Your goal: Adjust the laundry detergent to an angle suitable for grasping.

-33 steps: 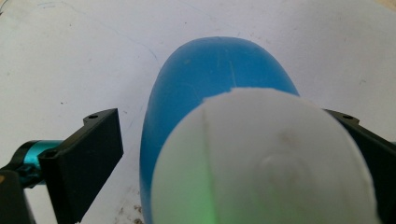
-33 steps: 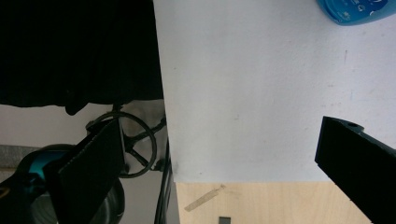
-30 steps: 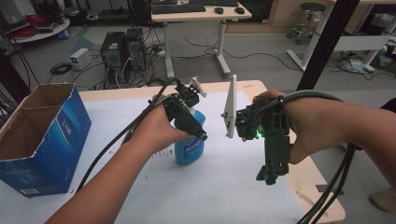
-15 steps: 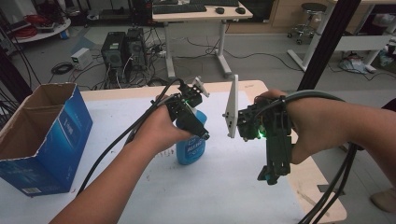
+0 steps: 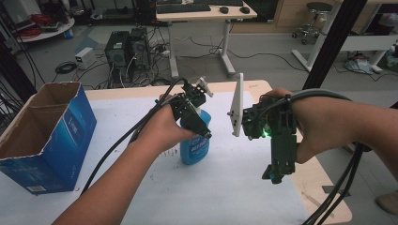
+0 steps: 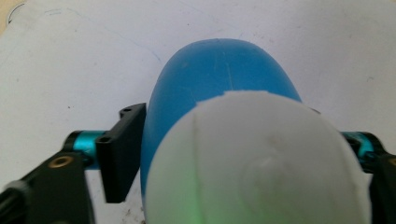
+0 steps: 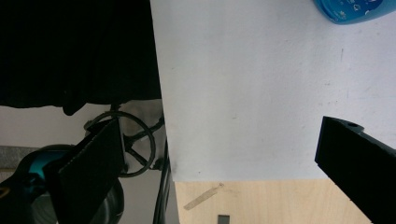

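Your worktop [image 5: 141, 187] carries an open blue cardboard box [image 5: 51, 136] at its left edge, well apart from everything else. Near the middle stands the blue bottle [image 5: 195, 150], upright on the white surface, its white cap [image 6: 261, 163] facing up toward your left hand. Your left gripper [image 5: 199, 123] comes down from above and pinches the bottle at its upper part, one jaw pressed against each side. Your right gripper [image 5: 278, 174] hangs to the right of the bottle, apart from it, jaws spread wide with nothing between them, pointing down at the worktop's edge.
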The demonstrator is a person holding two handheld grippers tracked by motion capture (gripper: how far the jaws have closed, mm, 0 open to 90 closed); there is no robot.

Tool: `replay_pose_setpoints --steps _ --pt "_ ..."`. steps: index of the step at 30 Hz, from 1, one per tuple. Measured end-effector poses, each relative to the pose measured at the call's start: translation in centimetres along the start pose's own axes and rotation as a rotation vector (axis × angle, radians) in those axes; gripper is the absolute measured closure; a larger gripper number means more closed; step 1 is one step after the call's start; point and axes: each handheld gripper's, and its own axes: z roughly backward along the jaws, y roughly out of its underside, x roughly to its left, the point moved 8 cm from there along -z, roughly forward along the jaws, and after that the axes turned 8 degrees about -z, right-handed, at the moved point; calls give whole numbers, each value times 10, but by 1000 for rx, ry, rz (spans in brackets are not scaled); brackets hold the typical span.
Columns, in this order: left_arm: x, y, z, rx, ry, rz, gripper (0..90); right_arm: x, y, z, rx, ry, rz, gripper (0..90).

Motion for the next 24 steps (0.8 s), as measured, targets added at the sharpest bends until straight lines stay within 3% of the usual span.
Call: replay_pose_setpoints --steps 10,12,15,24 --pt "0 0 -1 1 2 -6 306 0 -1 0 -4 -1 7 10" --pt "0 0 -1 8 -15 -12 311 0 -1 0 -4 -1 5 10" --pt "0 0 -1 11 -17 -20 378 -1 -1 0 -4 -1 5 11" --pt "1 0 -1 7 -15 -24 389 0 -2 0 -5 -2 3 11"
